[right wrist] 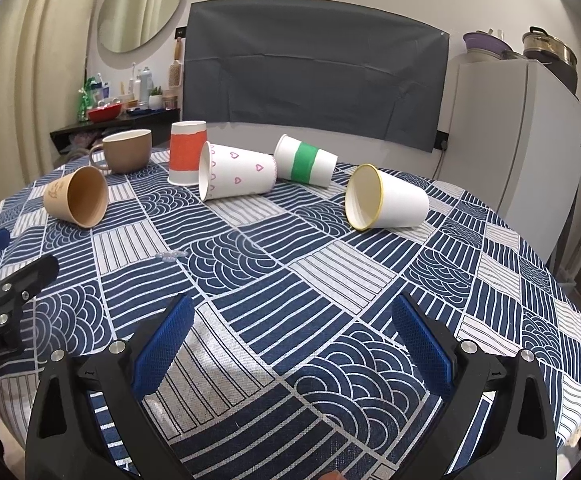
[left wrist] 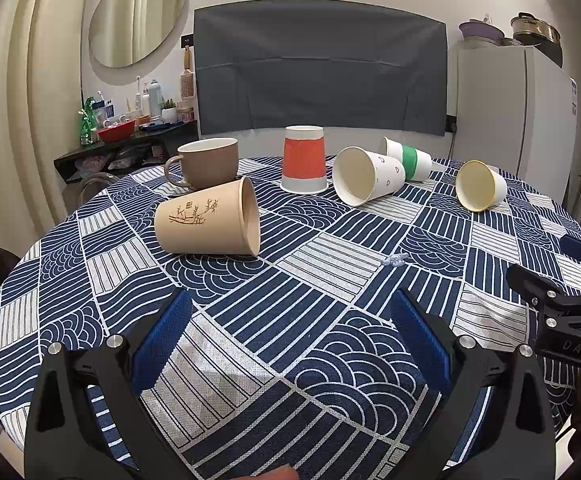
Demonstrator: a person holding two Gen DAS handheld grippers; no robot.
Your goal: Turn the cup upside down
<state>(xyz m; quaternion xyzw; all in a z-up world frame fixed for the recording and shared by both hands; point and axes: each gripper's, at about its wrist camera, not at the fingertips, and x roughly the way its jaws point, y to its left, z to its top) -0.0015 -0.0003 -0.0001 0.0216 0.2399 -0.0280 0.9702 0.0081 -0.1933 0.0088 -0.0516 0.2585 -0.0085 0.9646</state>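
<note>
The left gripper [left wrist: 290, 344] has its blue jaws spread wide with nothing between them, low over the near part of the desk [left wrist: 330, 264]; the right gripper [right wrist: 290, 344] is the same, wide and empty, and the two sit side by side; the cups are all farther out, past both. The task does not say which cup, so this is a guess; the tan cup [left wrist: 208, 220] is the closest one to the left gripper, ahead and a bit to its left; it lies on its side, its long way runs left to right, and its mouth points right. The yellow-rimmed cup [right wrist: 386, 198] is the closest one to the right gripper, ahead and a bit to its right; it lies on its side too, with its mouth turned left and toward the camera. The tan cup is paper, with a little brown plant drawing on it; the other is white with a thin yellow edge. Behind them lie a heart cup [right wrist: 236, 171] and a green-band cup [right wrist: 304, 162], both tipped over; the orange cup [left wrist: 303, 160] already stands mouth down, and a brown mug [left wrist: 206, 163] stands mouth up.
</note>
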